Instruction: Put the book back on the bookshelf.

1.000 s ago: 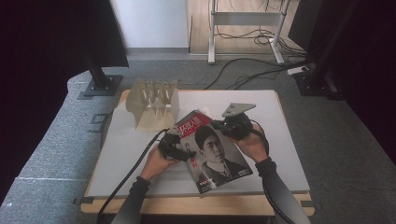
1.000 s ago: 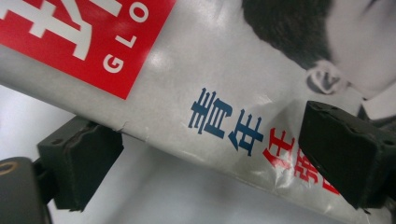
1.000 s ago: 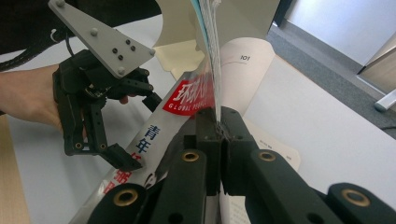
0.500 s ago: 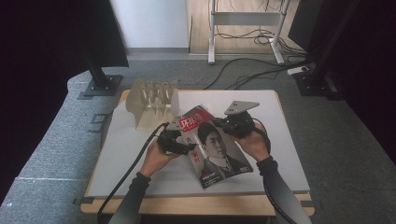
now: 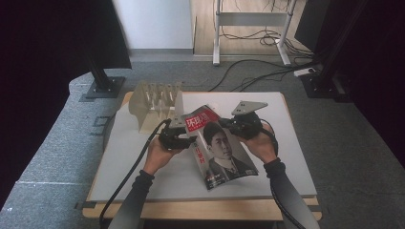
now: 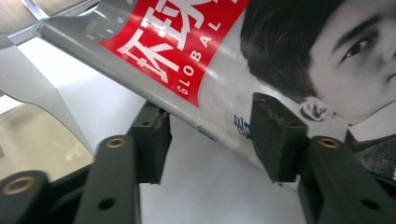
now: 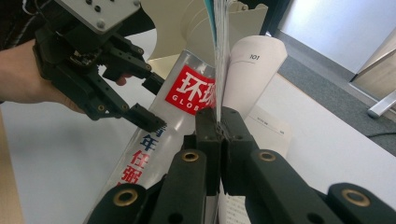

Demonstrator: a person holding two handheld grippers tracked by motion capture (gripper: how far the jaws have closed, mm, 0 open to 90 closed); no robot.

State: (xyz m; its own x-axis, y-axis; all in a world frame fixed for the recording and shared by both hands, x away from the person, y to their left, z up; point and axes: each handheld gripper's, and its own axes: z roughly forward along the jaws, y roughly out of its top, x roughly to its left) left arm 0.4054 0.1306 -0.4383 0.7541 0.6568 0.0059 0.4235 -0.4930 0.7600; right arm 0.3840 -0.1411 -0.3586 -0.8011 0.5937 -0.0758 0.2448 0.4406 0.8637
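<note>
A magazine (image 5: pixel 222 148) with a red title block and a portrait on its cover is tilted up off the white table (image 5: pixel 286 157). My right gripper (image 5: pixel 228 124) is shut on its upper right edge; in the right gripper view (image 7: pixel 218 126) the pads pinch the cover and pages, and a page (image 7: pixel 254 70) curls away. My left gripper (image 5: pixel 190 140) straddles the spine side of the magazine (image 6: pixel 210 70). Its jaws have just been closing, with the spine edge between them (image 6: pixel 210 126): one pad is under the edge and one over the cover, with a gap still showing. The same left gripper (image 7: pixel 150 101) appears farther off.
A beige slotted rack (image 5: pixel 155 102) stands at the table's back left, just behind the magazine's top. Black cables trail from both grippers toward the front edge. Dark stands and floor cables surround the table.
The left hand has risen a little and its jaws have narrowed around the magazine's spine edge. The magazine's top has lifted and tilted. The right gripper has kept its hold in place.
</note>
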